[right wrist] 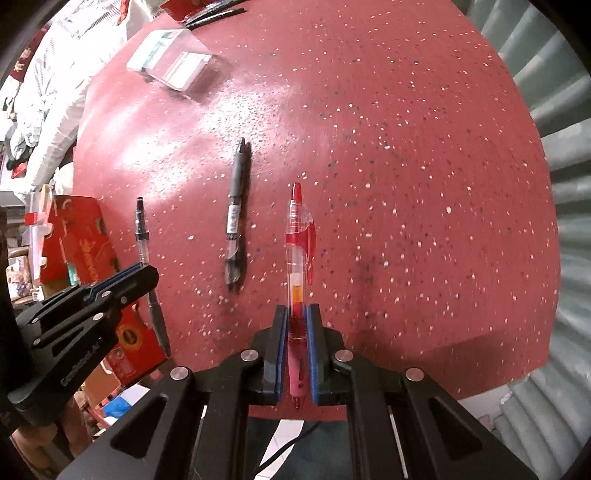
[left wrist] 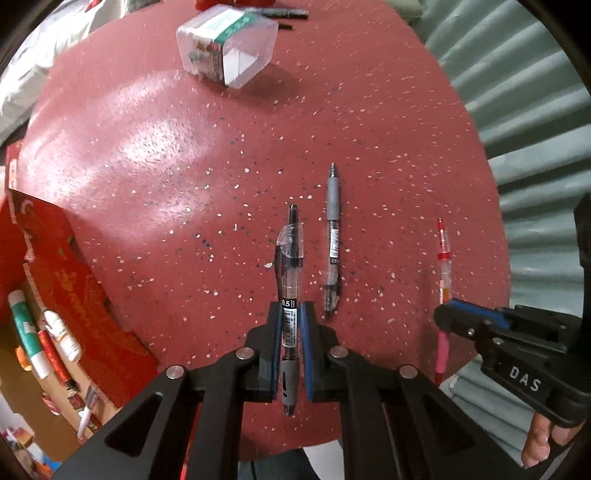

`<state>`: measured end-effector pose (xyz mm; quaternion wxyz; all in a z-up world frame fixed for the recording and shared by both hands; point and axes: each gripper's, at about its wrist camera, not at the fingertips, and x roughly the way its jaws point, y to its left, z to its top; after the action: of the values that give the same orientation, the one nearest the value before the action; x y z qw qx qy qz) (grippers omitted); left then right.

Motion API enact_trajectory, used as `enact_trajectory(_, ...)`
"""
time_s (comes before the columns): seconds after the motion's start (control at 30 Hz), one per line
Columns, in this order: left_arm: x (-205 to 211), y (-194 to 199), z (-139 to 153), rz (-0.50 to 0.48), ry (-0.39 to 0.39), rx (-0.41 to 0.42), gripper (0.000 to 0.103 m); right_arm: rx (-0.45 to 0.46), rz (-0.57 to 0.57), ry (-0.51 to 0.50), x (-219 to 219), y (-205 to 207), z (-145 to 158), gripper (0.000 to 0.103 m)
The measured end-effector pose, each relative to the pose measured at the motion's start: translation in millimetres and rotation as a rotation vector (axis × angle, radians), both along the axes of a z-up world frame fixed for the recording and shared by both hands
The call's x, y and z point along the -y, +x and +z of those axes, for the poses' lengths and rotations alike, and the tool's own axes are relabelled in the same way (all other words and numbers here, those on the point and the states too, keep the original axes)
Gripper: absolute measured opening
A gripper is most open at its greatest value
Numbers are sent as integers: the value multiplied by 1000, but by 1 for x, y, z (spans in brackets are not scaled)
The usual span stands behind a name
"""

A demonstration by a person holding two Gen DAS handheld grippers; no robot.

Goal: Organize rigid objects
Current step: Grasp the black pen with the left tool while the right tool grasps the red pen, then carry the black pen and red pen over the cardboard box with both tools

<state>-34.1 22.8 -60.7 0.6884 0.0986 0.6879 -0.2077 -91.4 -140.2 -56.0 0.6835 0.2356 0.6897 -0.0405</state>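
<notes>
My left gripper (left wrist: pixel 290 317) is shut on a clear black-ink pen (left wrist: pixel 291 258), held off the red speckled table (left wrist: pixel 184 166). The right gripper (right wrist: pixel 296 314) is shut on a red pen (right wrist: pixel 299 236), its pink grip between the blue pads. A third pen, grey-gripped (left wrist: pixel 332 236), lies flat on the table between the two. In the right wrist view that lying pen (right wrist: pixel 234 218) is left of the red one, and the left gripper (right wrist: pixel 144 269) shows with its black pen (right wrist: pixel 142 229). The right gripper (left wrist: pixel 448 310) with the red pen (left wrist: pixel 443 254) appears at the right of the left wrist view.
A clear plastic box (left wrist: pixel 227 46) lies on its side at the far end of the table, with dark pens (left wrist: pixel 284 14) beyond it. A red carton (left wrist: pixel 70 280) holding tubes stands off the table's left edge. Green corrugated sheet (left wrist: pixel 535 147) borders the right.
</notes>
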Motion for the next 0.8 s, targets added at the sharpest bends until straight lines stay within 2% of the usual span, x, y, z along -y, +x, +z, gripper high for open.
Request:
enact_trajectory(0.17, -15, 4, 27, -6, -13, 52, 10, 23, 1, -17, -9, 0, 13, 11)
enact_trajectory(0.37, -49, 7, 54, 50, -46, 109, 10, 64, 35, -42, -18, 11, 35, 11)
enact_trajectory(0.53, -69, 7, 61, 105, -57, 147, 10, 92, 93, -55, -41, 23, 49, 11)
enact_trajectory(0.8, -100, 8, 67, 180, -77, 165, 10, 125, 178, -67, -79, 39, 59, 11)
